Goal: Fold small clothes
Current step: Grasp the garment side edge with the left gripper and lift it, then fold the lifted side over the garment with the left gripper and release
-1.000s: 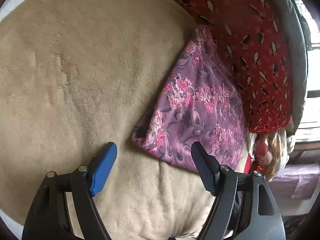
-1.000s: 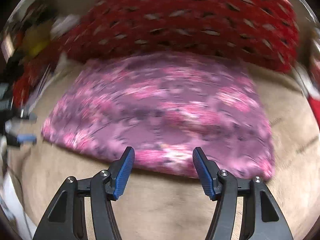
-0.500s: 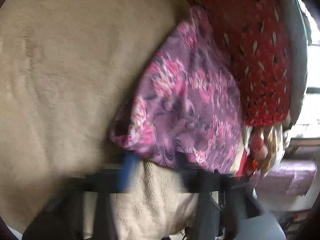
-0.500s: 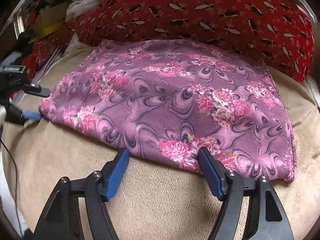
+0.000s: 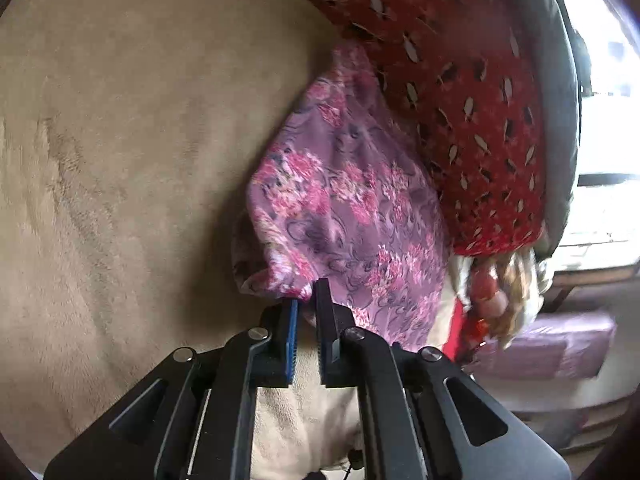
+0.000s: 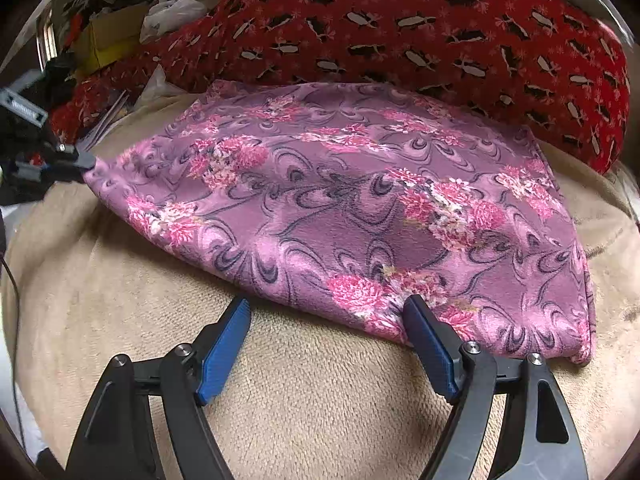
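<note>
Left wrist view: nearest the lens, the left tool [image 5: 306, 300] is pressed together on a bunched corner of the purple floral garment [image 5: 344, 216], its jaws having just been closing on that corner. From the right wrist view, the right tool [image 6: 326, 314] stands spread, jaws having just been opening, straddling the near hem without pinching it; the left tool [image 6: 86, 164] shows at nine o'clock. The garment [image 6: 340, 208] lies flat on a beige blanket [image 6: 320, 392], its far edge at twelve o'clock against a red patterned cushion [image 6: 440, 28]. The step in hand looks like gripping corners; next, the right tool likely needs to pinch the hem before any fold.
</note>
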### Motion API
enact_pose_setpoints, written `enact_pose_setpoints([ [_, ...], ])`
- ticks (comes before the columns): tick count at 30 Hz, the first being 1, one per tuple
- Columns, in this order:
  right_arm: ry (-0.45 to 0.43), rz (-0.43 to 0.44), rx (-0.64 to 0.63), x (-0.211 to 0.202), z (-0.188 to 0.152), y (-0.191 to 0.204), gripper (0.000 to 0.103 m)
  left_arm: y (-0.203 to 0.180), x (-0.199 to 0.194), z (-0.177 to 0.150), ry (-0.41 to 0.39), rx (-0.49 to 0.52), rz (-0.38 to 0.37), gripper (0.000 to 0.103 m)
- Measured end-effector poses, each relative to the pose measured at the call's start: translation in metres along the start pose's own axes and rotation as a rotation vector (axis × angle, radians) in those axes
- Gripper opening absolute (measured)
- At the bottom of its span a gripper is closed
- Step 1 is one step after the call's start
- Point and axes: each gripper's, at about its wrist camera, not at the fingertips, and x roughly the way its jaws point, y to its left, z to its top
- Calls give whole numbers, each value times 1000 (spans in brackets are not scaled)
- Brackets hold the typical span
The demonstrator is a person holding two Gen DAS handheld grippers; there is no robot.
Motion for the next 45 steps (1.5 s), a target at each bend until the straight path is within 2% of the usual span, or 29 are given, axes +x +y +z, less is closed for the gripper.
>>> enact_pose_setpoints([
  [1, 5, 23, 22, -3, 3, -4, 80, 1, -1, 2, 0, 0, -5, 13],
  [3, -12, 58, 78, -9, 9, -14, 80, 3, -4, 7, -2, -5, -18, 29],
  [5, -58, 62, 166, -19, 19, -35, 80, 4, -7, 14, -30, -32, -46, 32],
  [7, -101, 23, 236, -27, 30, -61, 80, 7, -12, 22, -67, -59, -88, 36],
  [9, -117, -61, 271, -28, 40, -91, 80, 6, -15, 30, -95, -75, -102, 52],
  [11, -107, -114, 300, -22, 47, -121, 80, 1, -12, 40, -114, -74, -46, 59],
  [12, -89, -122, 313, -16, 48, -133, 80, -2, -7, 45, -107, -66, -14, 59],
  [14, -35, -109, 330, 1, 45, -151, 82, -7, 7, 54, -80, -57, 56, 59],
  [15, -15, -88, 333, 10, 41, -156, 87, -9, 15, 57, -71, -54, 83, 59],
  [16, -48, -58, 328, 14, 33, -159, 90, -11, 22, 60, -62, -50, 109, 59],
  [18, -118, -64, 300, 13, 22, -152, 93, -17, 35, 64, -40, -32, 153, 59],
  [20, -114, -86, 273, 15, 23, -146, 96, -23, 55, 64, 13, -4, 193, 59],
  [21, -112, -82, 266, 15, 22, -144, 98, -28, 62, 61, 29, 15, 212, 62],
  [23, -119, -63, 274, 16, 22, -144, 98, -42, 67, 54, 28, 87, 243, 64],
  [24, -123, -52, 279, 16, 21, -146, 99, -48, 69, 51, 37, 109, 235, 61],
  [25, -129, -39, 288, 15, 19, -148, 99, -52, 70, 48, 44, 120, 226, 53],
  [26, -133, -30, 293, 14, 20, -150, 99, -57, 70, 45, 48, 137, 239, 30],
  [27, -137, -24, 295, 14, 21, -150, 99, -61, 70, 43, 44, 157, 274, 17],
  [30, -141, -17, 298, 13, 20, -151, 99, -65, 61, 39, -1, 150, 276, 15],
  [33, -148, -7, 304, 13, 19, -152, 100, -77, 49, 31, -37, 142, 221, 15],
  [37, -157, 8, 314, 12, 17, -154, 100, -118, 41, 16, -57, 189, 138, 15],
  [45, -169, 23, 327, 11, 15, -155, 100, -194, 79, -14, -20, 269, 87, 14],
])
